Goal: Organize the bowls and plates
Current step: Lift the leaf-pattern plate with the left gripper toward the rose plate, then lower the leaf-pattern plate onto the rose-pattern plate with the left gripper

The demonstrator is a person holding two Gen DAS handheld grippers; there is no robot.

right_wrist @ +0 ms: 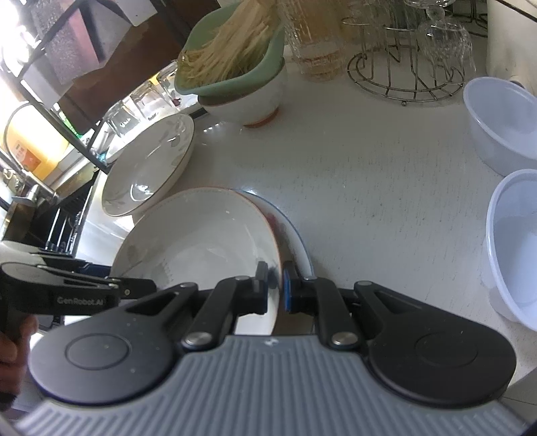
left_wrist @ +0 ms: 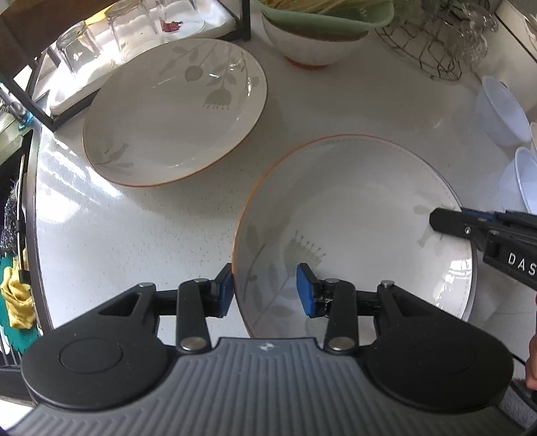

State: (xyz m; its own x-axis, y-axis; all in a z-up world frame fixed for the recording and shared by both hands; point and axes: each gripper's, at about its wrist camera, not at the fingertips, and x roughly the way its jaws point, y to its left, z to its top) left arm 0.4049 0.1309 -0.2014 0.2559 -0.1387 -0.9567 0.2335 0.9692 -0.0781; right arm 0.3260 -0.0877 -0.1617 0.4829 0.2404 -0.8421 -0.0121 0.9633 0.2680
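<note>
1. Seen from the left wrist: the left gripper has its fingers partly apart, straddling the near rim of the tilted plate; one blue pad sits outside the rim, the other over the inside, and neither visibly presses. The right gripper pinches the same plate at its opposite edge. A second plate of the same flower pattern lies flat on the counter, apart from the first.

2. Count in this view: two patterned plates, one white footed bowl with a green bowl nested in it, and two pale plastic bowls at the right edge.

3. Handling, as I judge it: glazed ceramic, stiff, fairly heavy, slick and breakable. The rim is the only purchase, so opposite-edge grips look safest.

4. Seen from the right wrist: the right gripper's jaws are closed tight on the plate's rim, holding it raised on a slant above a blue-edged plate beneath.

5. Count here: three plates, two plastic bowls, and the nested pair holding pale sticks.
</note>
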